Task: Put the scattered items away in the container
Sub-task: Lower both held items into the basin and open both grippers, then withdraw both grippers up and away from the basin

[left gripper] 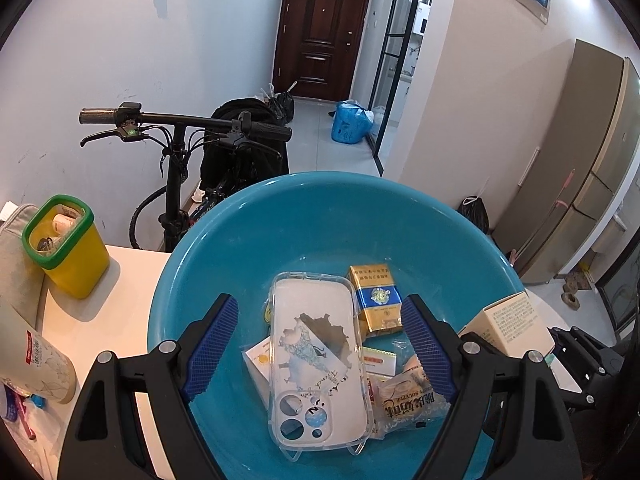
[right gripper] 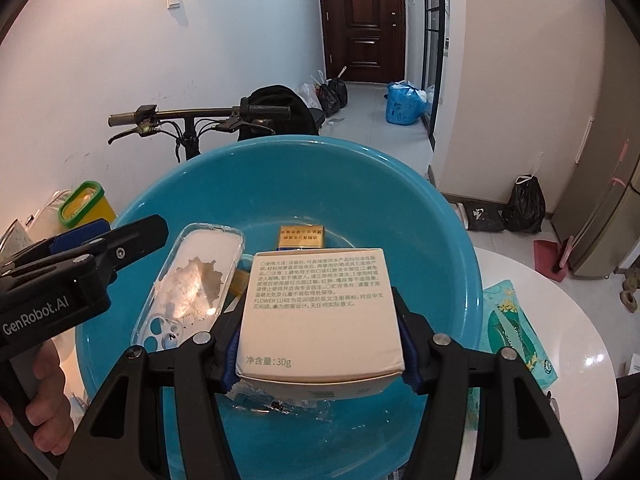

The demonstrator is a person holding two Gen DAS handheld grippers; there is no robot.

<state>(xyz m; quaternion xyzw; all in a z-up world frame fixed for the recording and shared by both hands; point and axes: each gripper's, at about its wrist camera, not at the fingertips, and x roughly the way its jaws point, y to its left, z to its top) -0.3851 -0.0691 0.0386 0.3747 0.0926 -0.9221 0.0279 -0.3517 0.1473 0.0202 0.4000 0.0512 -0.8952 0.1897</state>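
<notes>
A teal basin (left gripper: 240, 240) (right gripper: 400, 184) stands on the white table. In it lie a clear phone case (left gripper: 316, 356) (right gripper: 192, 280), a gold and blue cigarette pack (left gripper: 376, 300) (right gripper: 302, 238), a snack packet (left gripper: 408, 400) and small cards. My left gripper (left gripper: 320, 344) is open above the basin, its jaws wide on either side of the phone case, not touching it. My right gripper (right gripper: 320, 340) is shut on a cream box (right gripper: 320, 312) (left gripper: 508, 324) with printed text, held over the basin's near side.
A yellow bin with a green rim (left gripper: 64, 244) (right gripper: 86, 204) stands on the table (left gripper: 120, 312) at the left. A teal tissue pack (right gripper: 516, 328) lies right of the basin. A bottle (left gripper: 36, 356) stands at the near left. A bicycle (left gripper: 180, 140) leans behind the table.
</notes>
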